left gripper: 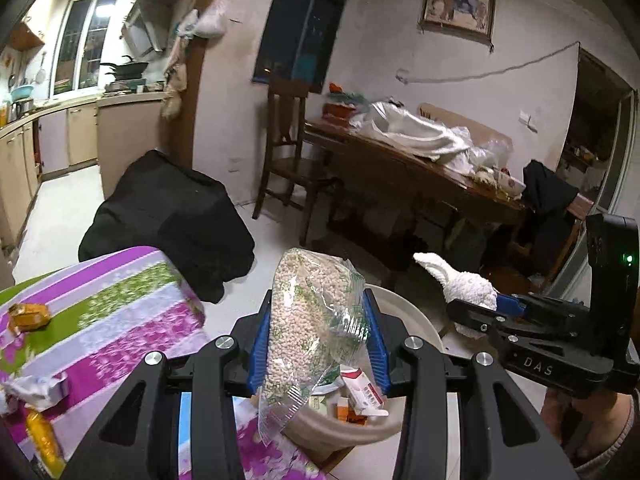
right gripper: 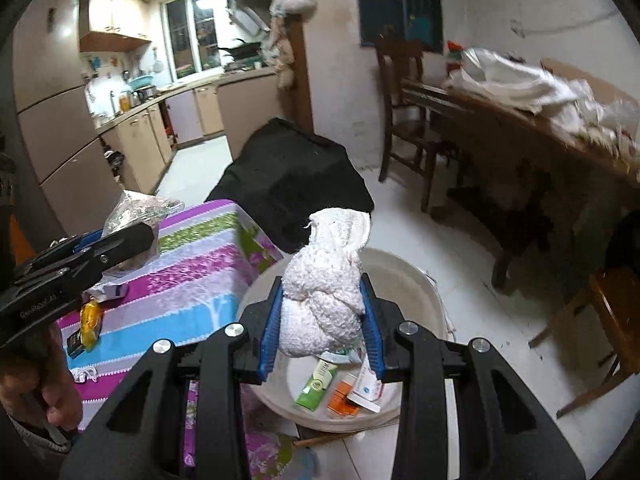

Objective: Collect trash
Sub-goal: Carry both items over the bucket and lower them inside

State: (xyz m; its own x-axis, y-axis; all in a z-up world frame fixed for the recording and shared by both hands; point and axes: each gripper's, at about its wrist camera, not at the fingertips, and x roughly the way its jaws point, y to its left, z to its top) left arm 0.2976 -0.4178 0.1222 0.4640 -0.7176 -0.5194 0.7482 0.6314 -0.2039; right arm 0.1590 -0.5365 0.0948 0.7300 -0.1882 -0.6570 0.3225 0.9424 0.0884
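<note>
While both grippers hang over the pale round bin point(right gripper: 400, 264), each has something clamped between its blue-padded fingers. The left gripper point(left gripper: 318, 332) holds a clear plastic bag of small pale beads point(left gripper: 308, 320) upright, its printed lower end trailing down toward the bin's mouth. The right gripper point(right gripper: 322, 320) holds a bunched white terry cloth point(right gripper: 326, 276), the fingers pressed into its sides — a loose end pokes up above them.

The bin stands on the floor, tight against the corner of the bench point(right gripper: 192, 280), which is draped in a striped purple, green and blue floral cover. Inside the bin lie a green packet point(right gripper: 316, 384), an orange box point(right gripper: 340, 398) and a white-and-red carton point(right gripper: 366, 388); the gripper bodies cover much of the bin's near side, so what else is in there I cannot make out.

On the bench, still uncollected, sit an orange wrapper point(left gripper: 30, 316), a crumpled white paper point(left gripper: 36, 390) and a yellow wrapper point(right gripper: 90, 320) beside a small dark item too blurred to name. The bench's left part is cut off at the frame edge.

A black covered bulk point(right gripper: 296, 184) stands behind the bench. The person shows only as a hand point(right gripper: 44, 392) and a sleeve edge at the gripper handles.
</note>
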